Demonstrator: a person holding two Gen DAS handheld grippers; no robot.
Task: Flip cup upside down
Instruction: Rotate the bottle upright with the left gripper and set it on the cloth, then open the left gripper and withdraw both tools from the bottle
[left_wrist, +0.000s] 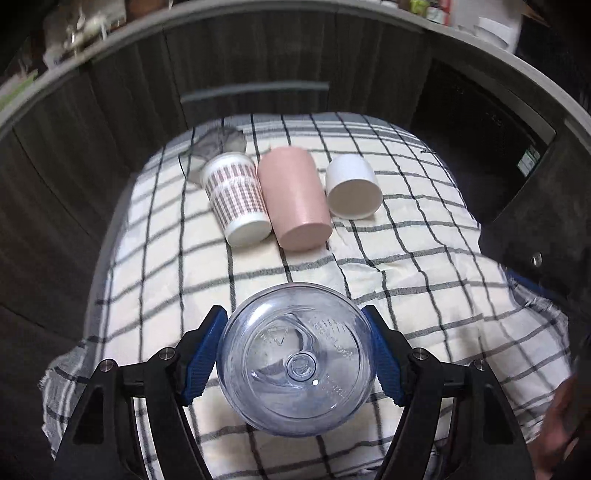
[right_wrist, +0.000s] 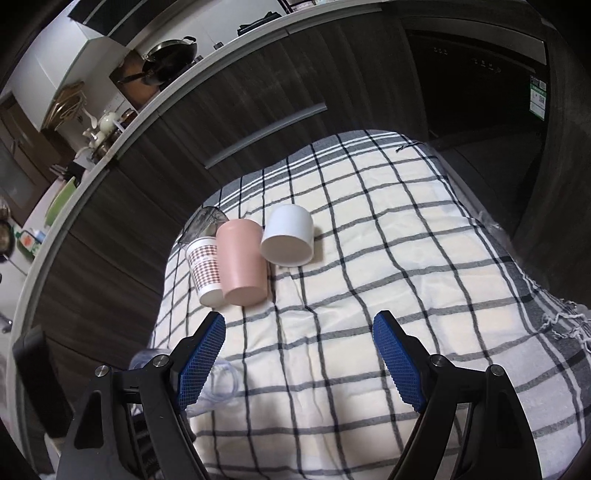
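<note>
My left gripper is shut on a clear bluish plastic cup. Its base faces the camera, above the checked cloth. The blue pads press its two sides. A part of this cup shows at the lower left of the right wrist view, behind the left finger. My right gripper is open and empty above the checked cloth.
Three cups stand bottom up in a row at the far side of the cloth: a patterned paper cup, a pink cup and a white cup. A clear cup lies behind them. Dark cabinet doors stand beyond.
</note>
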